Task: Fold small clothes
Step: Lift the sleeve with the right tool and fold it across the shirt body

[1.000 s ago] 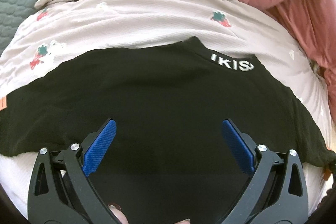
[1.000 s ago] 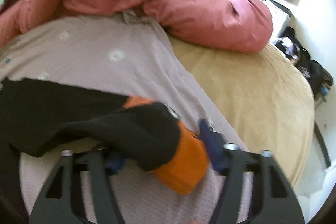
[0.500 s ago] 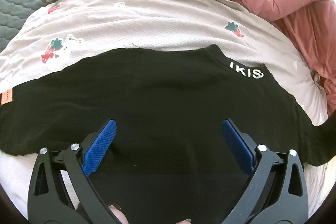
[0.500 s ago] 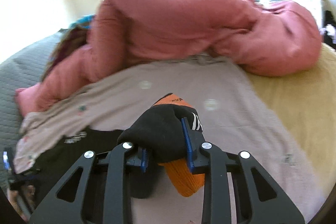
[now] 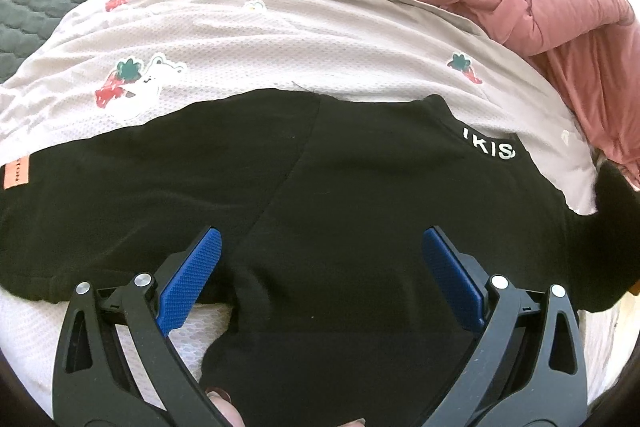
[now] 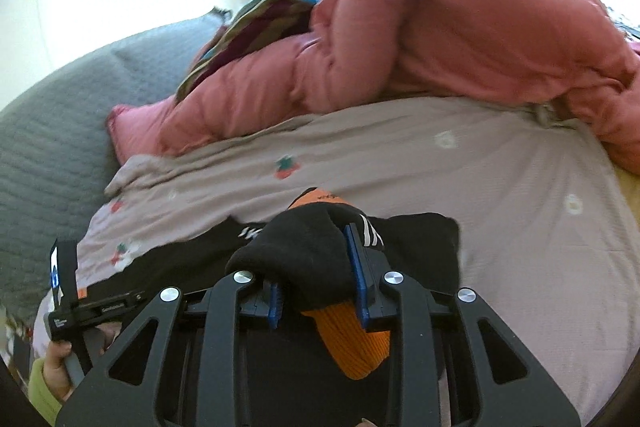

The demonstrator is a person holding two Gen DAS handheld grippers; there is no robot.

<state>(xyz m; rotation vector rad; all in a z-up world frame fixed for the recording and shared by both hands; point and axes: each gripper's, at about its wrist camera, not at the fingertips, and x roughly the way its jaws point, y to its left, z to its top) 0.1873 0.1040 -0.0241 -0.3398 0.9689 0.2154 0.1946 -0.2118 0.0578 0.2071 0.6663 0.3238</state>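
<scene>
**Black garment spread on bed; one sleeve end clamped by right gripper**

A black garment [image 5: 360, 211] with white lettering at its collar is laid flat across a pale printed sheet [image 5: 280, 39], filling the middle and lower part of the left wrist view. An orange tag is seen at its far left edge. The left gripper [image 5: 320, 279] is held above the cloth with its jaws wide apart; nothing is pinched between the blue pads [image 5: 188, 283], and the fabric is seen beneath them.

In the right wrist view, the right gripper [image 6: 316, 279] is observed at lower centre with its jaws drawn narrow and pressed on a bunched black sleeve end [image 6: 304, 259]. An orange ribbed cuff [image 6: 352, 343] is seen hanging below the pads. The rest of the garment is spread behind and left of the clamp.

A pink quilt [image 6: 440, 47] is heaped across the upper part of both views. A grey quilted cover [image 6: 48, 147] is noted at the left. A hand [image 6: 56, 367] on the other tool's handle is visible at lower left.
</scene>
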